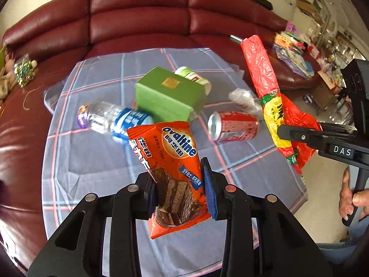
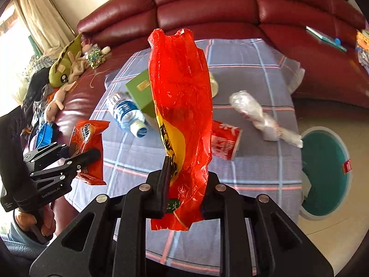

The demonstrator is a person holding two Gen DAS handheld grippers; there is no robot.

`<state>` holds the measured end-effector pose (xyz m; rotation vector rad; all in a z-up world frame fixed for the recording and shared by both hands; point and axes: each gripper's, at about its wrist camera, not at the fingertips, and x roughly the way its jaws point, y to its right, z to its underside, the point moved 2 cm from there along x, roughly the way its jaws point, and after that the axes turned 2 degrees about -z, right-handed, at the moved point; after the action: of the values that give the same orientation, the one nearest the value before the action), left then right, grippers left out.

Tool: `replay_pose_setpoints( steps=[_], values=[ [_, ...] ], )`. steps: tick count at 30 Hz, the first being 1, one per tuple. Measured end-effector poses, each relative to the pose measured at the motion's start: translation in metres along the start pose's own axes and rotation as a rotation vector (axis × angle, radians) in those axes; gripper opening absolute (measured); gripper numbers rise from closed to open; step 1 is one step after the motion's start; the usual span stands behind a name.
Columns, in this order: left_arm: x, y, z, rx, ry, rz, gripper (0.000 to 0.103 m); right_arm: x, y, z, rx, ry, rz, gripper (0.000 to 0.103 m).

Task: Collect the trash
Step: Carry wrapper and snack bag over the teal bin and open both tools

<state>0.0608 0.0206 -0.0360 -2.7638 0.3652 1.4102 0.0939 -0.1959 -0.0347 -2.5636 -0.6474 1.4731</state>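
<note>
My left gripper (image 1: 178, 184) is shut on an orange Ovaltine snack wrapper (image 1: 170, 161) and holds it above the checked cloth (image 1: 92, 161). My right gripper (image 2: 184, 180) is shut on a red and yellow plastic bag (image 2: 182, 97), held upright over the cloth; the bag also shows in the left wrist view (image 1: 265, 87). On the cloth lie a green box (image 1: 166, 94), a clear water bottle (image 1: 110, 117), a red soda can (image 1: 233, 125), a crumpled clear wrapper (image 2: 260, 115) and a white cup (image 1: 193, 75).
A dark red leather sofa (image 1: 138, 11) curves behind the cloth-covered seat. Plush toys (image 2: 66, 69) lie on its left part, books and papers (image 1: 293, 48) on its right. A round teal bin (image 2: 325, 173) with some trash stands on the floor right of the cloth.
</note>
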Motion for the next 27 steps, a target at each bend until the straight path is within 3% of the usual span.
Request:
replay_pose_setpoints(
  steps=[15,21,27],
  values=[
    [0.072,0.177,-0.065,0.272,-0.052,0.22,0.035,-0.07,0.191,0.037,0.319,0.082,0.169,0.021],
    [0.107,0.226,-0.07,0.336,-0.103,0.256,0.035,-0.054,0.252,0.065,0.438,0.014,0.176,0.022],
    [0.133,0.254,-0.079,0.36,-0.14,0.258,0.035,-0.026,0.284,0.072,0.49,-0.037,0.147,0.03]
  ],
)
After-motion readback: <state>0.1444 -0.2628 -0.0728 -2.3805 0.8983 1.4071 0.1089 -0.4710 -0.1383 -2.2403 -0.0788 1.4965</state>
